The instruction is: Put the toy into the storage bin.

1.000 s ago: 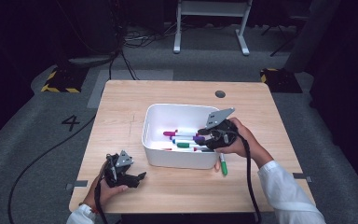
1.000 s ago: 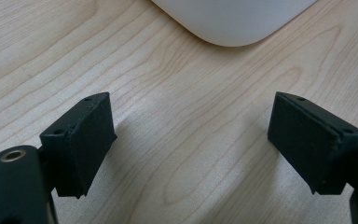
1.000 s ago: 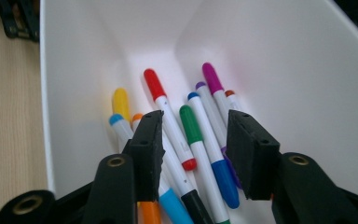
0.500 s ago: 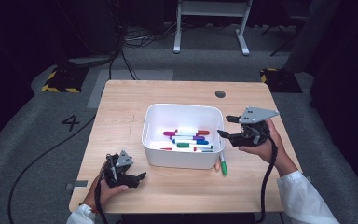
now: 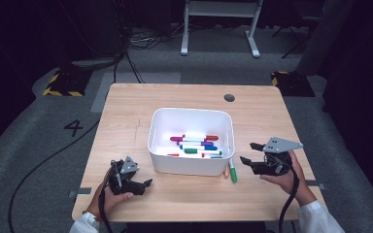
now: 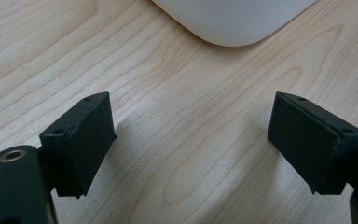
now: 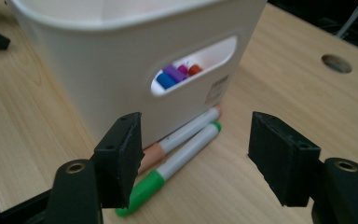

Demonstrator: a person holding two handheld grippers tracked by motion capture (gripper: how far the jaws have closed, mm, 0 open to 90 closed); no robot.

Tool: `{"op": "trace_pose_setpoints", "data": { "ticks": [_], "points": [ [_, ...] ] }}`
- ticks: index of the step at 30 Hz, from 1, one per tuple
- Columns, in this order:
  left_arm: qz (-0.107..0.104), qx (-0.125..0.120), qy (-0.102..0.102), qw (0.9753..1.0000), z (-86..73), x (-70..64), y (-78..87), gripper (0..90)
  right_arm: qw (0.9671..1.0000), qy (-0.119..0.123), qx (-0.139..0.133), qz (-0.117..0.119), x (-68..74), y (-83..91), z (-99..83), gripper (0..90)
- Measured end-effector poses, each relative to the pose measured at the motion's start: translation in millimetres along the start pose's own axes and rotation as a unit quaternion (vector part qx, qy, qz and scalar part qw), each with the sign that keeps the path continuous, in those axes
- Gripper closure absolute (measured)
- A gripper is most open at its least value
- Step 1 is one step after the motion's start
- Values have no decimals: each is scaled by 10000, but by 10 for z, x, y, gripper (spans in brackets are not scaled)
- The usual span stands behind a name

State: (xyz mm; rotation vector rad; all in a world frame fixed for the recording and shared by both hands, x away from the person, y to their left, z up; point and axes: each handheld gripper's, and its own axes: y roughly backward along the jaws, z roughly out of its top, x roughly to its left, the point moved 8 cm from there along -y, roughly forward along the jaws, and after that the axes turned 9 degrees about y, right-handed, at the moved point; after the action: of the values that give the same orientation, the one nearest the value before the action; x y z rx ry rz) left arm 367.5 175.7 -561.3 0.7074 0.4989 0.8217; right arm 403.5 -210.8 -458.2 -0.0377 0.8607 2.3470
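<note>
On the wooden counter [image 5: 126,116] stands a white bin [image 5: 190,118] near the middle. Inside the bin lie several markers [image 5: 194,144] with caps of different colours: red, pink, purple, blue and green. Through the handle slot in the bin wall, the right gripper view shows some of these caps.

Two more markers lie on the counter outside the bin, along its right wall. The green-capped marker [image 7: 172,170] is the outer one, and the orange-capped marker [image 7: 168,143] lies between it and the bin, touching or almost touching the wall. The two lie side by side and parallel.

The right tool [image 5: 250,154] is held above the counter, to the right of the bin and near the two loose markers. Its jaws are wide apart and hold nothing; in its own view the green-capped marker lies in front of them and partly between them.

The left tool [image 5: 144,186] rests low at the front left part of the counter, near the front left corner of the bin. Its jaws are also apart, with only bare wood between them.
</note>
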Motion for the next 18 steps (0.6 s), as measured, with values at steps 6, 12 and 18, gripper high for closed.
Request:
{"op": "trace_pose_setpoints", "data": {
  "ticks": [6, 12, 18],
  "points": [
    [1, -1, 1, 10000, 0, 0, 0, 147, 9992, -172, 213, 275, 182, -184, -245, 358],
    [3, -6, -12, 10000, 1, 0, 0, 147, 9983, -131, 414, 388, 321, -330, -345, 358],
    [7, -11, -14, 10000, 2, 1, -1, 147, 9970, -222, 560, 494, 364, -437, -446, 358]
  ]
}}
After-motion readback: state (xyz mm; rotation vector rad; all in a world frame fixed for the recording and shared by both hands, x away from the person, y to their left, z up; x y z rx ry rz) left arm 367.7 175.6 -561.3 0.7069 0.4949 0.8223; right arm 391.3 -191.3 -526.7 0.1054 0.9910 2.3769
